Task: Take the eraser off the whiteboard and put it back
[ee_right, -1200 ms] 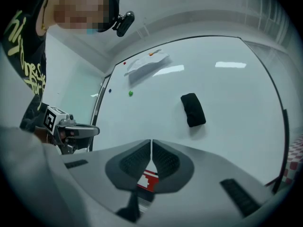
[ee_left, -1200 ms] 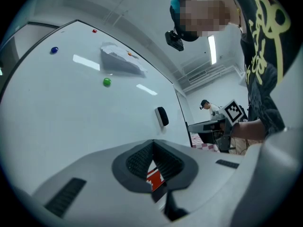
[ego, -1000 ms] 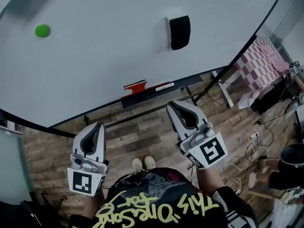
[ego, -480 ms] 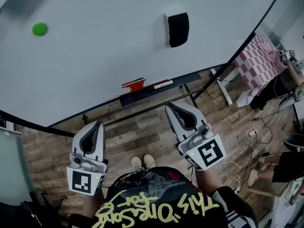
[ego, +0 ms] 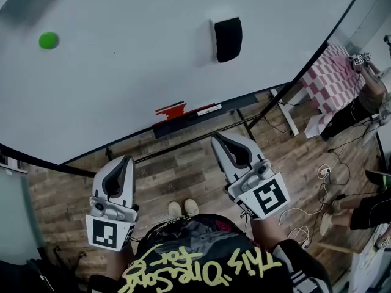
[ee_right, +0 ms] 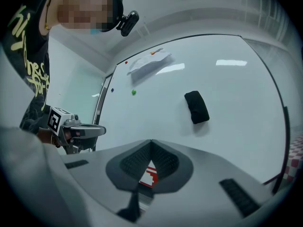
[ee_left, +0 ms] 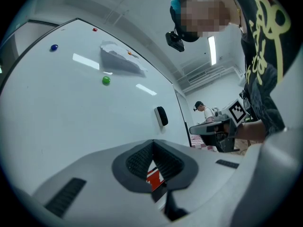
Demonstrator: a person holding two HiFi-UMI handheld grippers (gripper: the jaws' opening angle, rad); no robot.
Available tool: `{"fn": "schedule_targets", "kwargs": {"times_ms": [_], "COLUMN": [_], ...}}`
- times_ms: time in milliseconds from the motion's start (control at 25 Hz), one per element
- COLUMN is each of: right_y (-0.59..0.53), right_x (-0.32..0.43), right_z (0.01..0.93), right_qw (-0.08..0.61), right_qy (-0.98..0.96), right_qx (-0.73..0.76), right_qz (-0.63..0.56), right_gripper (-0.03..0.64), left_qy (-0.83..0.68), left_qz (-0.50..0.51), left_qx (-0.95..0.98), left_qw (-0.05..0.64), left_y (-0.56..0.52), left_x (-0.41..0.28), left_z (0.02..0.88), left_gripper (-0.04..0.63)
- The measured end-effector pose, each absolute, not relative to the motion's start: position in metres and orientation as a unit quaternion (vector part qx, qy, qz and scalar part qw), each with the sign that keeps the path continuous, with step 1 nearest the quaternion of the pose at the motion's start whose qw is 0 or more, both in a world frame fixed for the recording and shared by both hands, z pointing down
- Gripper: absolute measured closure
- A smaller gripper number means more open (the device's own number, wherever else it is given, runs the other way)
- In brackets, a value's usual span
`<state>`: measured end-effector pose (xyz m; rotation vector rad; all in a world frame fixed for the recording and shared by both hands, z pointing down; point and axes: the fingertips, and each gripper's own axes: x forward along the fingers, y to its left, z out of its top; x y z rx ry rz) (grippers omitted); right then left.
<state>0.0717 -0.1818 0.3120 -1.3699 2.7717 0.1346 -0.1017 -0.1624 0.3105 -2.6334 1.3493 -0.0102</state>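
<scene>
While both claws point level at the whiteboard [ego: 134,72], neither holds anything. The right claw [ego: 215,138] has its jaws pressed together and empty, and so does the left claw [ego: 128,160].

The eraser [ego: 228,39] is stuck on the whiteboard, untouched and well apart from both claws.
- **From the right claw:** it lies ahead and higher, almost in line with the jaws.
- **From the left claw:** it lies ahead and well off toward the right side.
- **My call:** the right claw is nearer, so that hand takes it.

The eraser's long axis runs up-down on the board, slightly tilted as the right gripper view shows it. The jaws would need to spread first, then close across its narrow width.

Around the eraser:
- **Below:** a tray [ego: 239,105] on the board's lower edge, carrying a red item [ego: 170,110] and a marker [ego: 209,109].
- **Far left:** a green magnet [ego: 47,39].
- **Lower down, under the board:** a wood floor [ego: 183,173].
- **Right and lower:** a checked cloth [ego: 333,78] and cables [ego: 330,171] on the floor.
- **Farther right:** another person [ee_left: 204,111], well clear.
</scene>
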Motion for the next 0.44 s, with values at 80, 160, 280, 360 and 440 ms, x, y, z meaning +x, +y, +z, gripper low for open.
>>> {"fn": "schedule_targets", "kwargs": {"times_ms": [80,160,280,360,440], "right_y": [-0.1832,-0.1842,-0.1847,-0.1849,-0.1852], "right_x": [0.0716,0.0717,0.0708,0.0708,0.0716], "right_z": [0.3118,0.3108,0.3082,0.3085,0.3099], "right_qw": [0.022,0.023,0.026,0.025,0.021], "right_qy": [0.896,0.896,0.897,0.897,0.896], "right_qx": [-0.441,-0.441,-0.438,-0.438,-0.440], "right_qz": [0.044,0.045,0.047,0.047,0.047], "right_gripper": [0.609,0.609,0.609,0.609,0.609], "left_qy": [0.454,0.454,0.455,0.455,0.454], "left_qz": [-0.004,-0.004,-0.003,-0.003,-0.004], "left_qx": [-0.886,-0.886,-0.886,-0.886,-0.886], "left_qw": [0.091,0.091,0.091,0.092,0.093], "left_y": [-0.1635,-0.1641,-0.1647,-0.1649,-0.1648], "left_x": [-0.1015,-0.1010,-0.1016,-0.1018,-0.1020], "left_z": [0.3100,0.3096,0.3090,0.3080,0.3070], "left_gripper": [0.589,0.589,0.589,0.589,0.589]}}
